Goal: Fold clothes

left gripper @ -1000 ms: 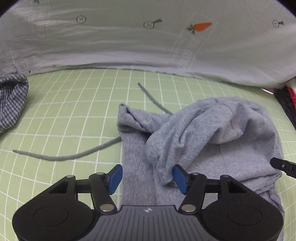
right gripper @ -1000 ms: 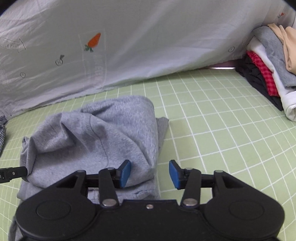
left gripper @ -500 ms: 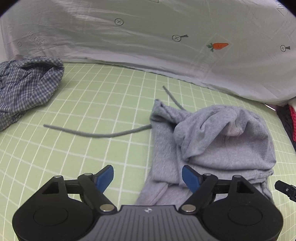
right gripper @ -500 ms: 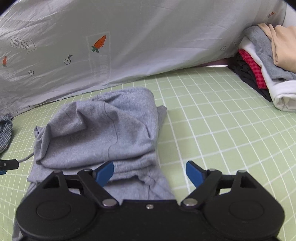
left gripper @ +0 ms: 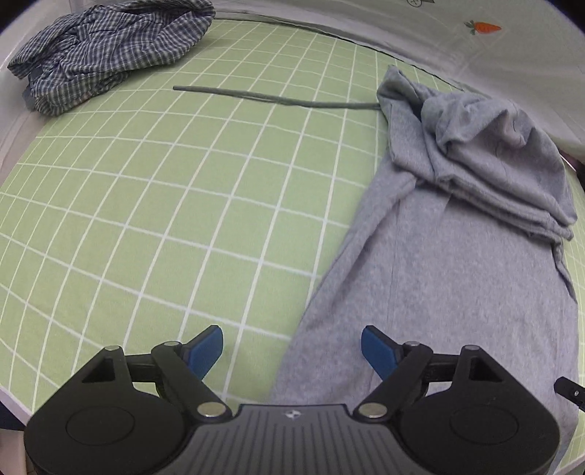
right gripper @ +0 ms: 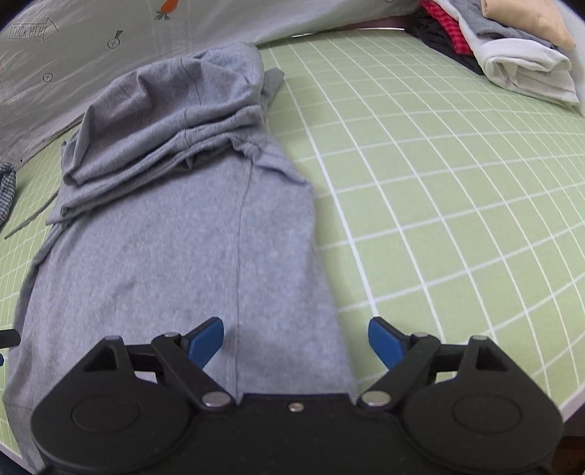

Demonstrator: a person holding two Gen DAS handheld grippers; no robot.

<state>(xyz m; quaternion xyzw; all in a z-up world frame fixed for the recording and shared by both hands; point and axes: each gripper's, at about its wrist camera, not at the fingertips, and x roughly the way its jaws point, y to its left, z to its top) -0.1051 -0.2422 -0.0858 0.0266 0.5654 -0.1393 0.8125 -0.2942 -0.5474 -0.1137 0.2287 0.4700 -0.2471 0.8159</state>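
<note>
1. Where the green grid mat (left gripper: 153, 190) runs off to its far left corner, a crumpled blue checked shirt (left gripper: 106, 51) sits in a heap, well apart from everything else.
2. Next along, a thin grey drawstring (left gripper: 270, 98) lies straight across the mat, its right end meeting the grey sweatpants (left gripper: 449, 263).
3. Left gripper (left gripper: 291, 349) now: blue pads spread wide, nothing between them, hanging over the near left edge of the sweatpants; its left pad is over bare mat, its right pad over grey fabric.
4. And the sweatpants themselves stretch from the near edge of the mat toward the far edge, with the far part folded back on itself in a rumpled bundle, close to the pale carrot-print sheet (left gripper: 475, 33) at the back.
5. Over to the right gripper (right gripper: 296, 341): jaws wide too, gripping nothing, poised above the near right edge of the sweatpants (right gripper: 182, 237), left pad over cloth, right pad over the mat (right gripper: 457, 190).
6. Far right corner: a stack of folded clothes (right gripper: 512, 47), white, grey, beige, red check and black, well clear of the sweatpants.
</note>
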